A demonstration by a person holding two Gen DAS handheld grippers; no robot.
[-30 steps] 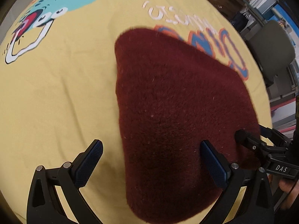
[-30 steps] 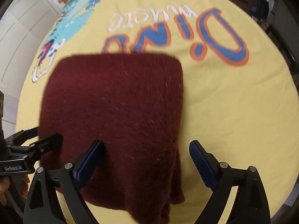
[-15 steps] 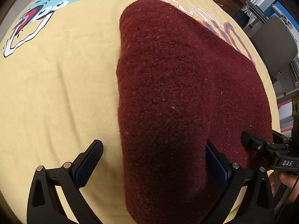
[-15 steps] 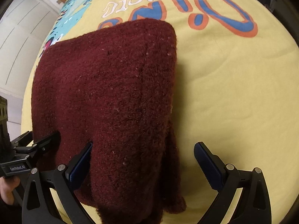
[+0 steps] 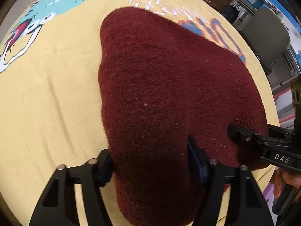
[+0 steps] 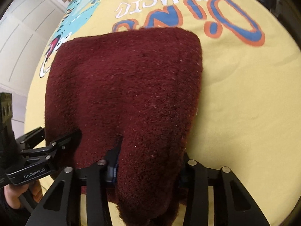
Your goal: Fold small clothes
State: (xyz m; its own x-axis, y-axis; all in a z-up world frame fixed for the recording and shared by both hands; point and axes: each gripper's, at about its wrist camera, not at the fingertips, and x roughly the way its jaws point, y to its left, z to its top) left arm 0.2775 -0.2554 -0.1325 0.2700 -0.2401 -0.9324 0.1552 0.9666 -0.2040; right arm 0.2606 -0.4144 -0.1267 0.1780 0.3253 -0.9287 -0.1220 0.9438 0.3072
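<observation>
A dark red fuzzy garment (image 5: 169, 98) lies folded on a yellow printed cloth (image 5: 47, 98); it also shows in the right wrist view (image 6: 128, 90). My left gripper (image 5: 152, 162) is shut on the garment's near left corner, its blue pads pressed into the thick fabric. My right gripper (image 6: 148, 167) is shut on the near right corner the same way. The right gripper also shows at the right edge of the left wrist view (image 5: 263, 145). The left gripper shows at the left edge of the right wrist view (image 6: 47, 150).
The yellow cloth (image 6: 244, 103) carries a blue-orange "Dino" print (image 6: 216, 15) and a teal dinosaur picture (image 5: 37, 18). A grey chair (image 5: 267, 35) and boxes stand beyond the table's far right. White cabinet doors (image 6: 17, 37) are at the left.
Both grippers have closed from wide open onto the garment's near edge. The garment's far edge, lifted half a second ago, has settled lower and closer to flat.
</observation>
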